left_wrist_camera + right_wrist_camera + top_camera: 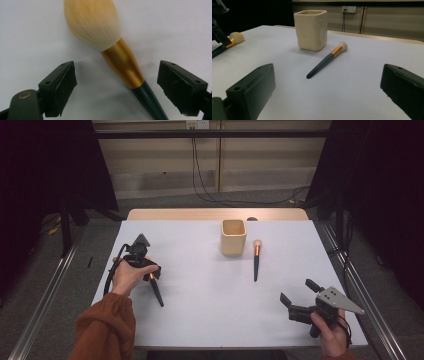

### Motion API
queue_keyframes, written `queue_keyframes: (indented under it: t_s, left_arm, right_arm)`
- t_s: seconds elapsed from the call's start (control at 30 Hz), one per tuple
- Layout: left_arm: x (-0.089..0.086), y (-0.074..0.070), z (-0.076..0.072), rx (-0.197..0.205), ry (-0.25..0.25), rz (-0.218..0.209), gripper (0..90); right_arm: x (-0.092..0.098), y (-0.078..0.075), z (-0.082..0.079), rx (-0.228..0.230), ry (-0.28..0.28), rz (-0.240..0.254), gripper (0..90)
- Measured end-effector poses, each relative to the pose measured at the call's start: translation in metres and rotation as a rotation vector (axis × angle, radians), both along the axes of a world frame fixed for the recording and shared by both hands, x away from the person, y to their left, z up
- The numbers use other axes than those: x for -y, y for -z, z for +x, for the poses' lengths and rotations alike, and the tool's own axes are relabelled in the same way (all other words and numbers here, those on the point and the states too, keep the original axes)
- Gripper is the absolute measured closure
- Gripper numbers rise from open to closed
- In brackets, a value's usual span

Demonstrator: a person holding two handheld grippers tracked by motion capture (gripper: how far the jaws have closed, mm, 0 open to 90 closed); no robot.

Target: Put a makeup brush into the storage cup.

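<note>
Worktop (210, 310): white and flat, with two brushes and a cup on it.
Left claw (150, 272): at about 9 o'clock on the worktop, held in the person's left hand (127, 277). It points down at the big brush.
Left claw jaws: they stand apart, one on each side of the big brush. In the left gripper view the black pads do not touch the brush; white worktop shows between each pad and the brush.
Big brush (117, 52): lies flat on the worktop under the left claw. It has a fluffy cream head, a gold collar and a dark handle. In the high view its handle sticks out from under the claw toward 5 o'clock.
Right claw (299, 296): at about 4 o'clock on the worktop, held in the person's right hand (332, 332), well apart from every thing on the worktop.
Right claw jaws: wide apart, with nothing between them.
Small brush (256, 260): lies flat just right of the middle, its cream head pointing to 12 o'clock and its dark handle to 6 o'clock.
Cup (233, 237): cream, square, standing upright at about 12 o'clock, just beside the small brush's head and to its left.
Sleeve (105, 330): rust-coloured, on the left arm at 7 o'clock.
</note>
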State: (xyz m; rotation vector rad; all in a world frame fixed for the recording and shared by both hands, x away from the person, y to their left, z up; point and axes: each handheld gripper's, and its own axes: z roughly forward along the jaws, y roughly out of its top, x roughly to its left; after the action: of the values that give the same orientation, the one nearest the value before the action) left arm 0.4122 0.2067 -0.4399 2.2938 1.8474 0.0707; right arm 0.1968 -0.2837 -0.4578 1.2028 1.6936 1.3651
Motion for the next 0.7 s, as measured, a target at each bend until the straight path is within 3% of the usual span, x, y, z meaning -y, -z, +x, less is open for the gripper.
queue_keyframes:
  t_s: [0.13, 0.47, 0.57, 0.7]
  left_arm:
    - [0.001, 0.005, 0.004, -0.025, -0.013, 0.000, 18.9]
    - [0.002, 0.005, 0.008, -0.032, -0.056, 0.002, 35.8]
    - [0.004, 0.006, 0.008, -0.023, -0.069, 0.014, 39.2]
    - [0.011, 0.007, 0.008, -0.030, -0.054, 0.061, 41.3]
  right_arm:
    - [0.000, 0.000, 0.000, 0.000, -0.002, 0.003, 0.0]
    - [-0.001, 0.000, 0.000, 0.003, -0.004, 0.001, 0.0]
    - [-0.001, 0.000, 0.000, 0.001, -0.005, -0.001, 0.0]
    - [-0.002, 0.000, 0.001, 0.001, -0.007, -0.002, 0.0]
